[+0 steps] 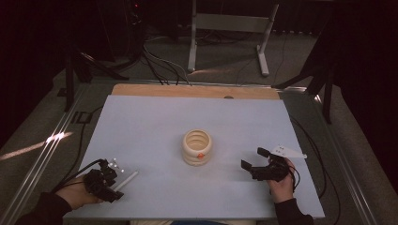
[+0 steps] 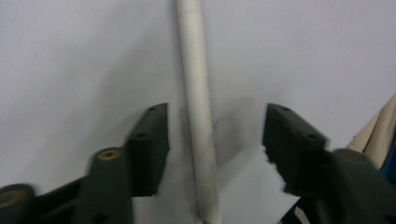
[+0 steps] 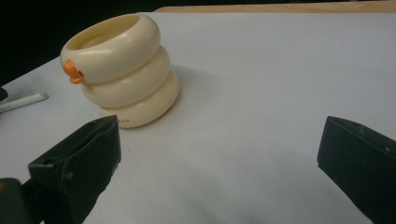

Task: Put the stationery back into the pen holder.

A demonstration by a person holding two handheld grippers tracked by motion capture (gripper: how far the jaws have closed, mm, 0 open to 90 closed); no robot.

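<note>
A cream ringed holder with a small orange beak stands upright mid-table; the right gripper view has it at upper left. A white pen lies on the pale mat at front left. My left gripper is open over it, and in the left gripper view the pen runs between the two jaws, touching neither. My right gripper is open at front right, pointing toward the holder with nothing between its jaws.
The pale mat covers a wooden board whose far edge shows. Metal rails run along both sides. Beyond the table stand a metal frame and cables on the floor. Cream cloth shows at the right edge.
</note>
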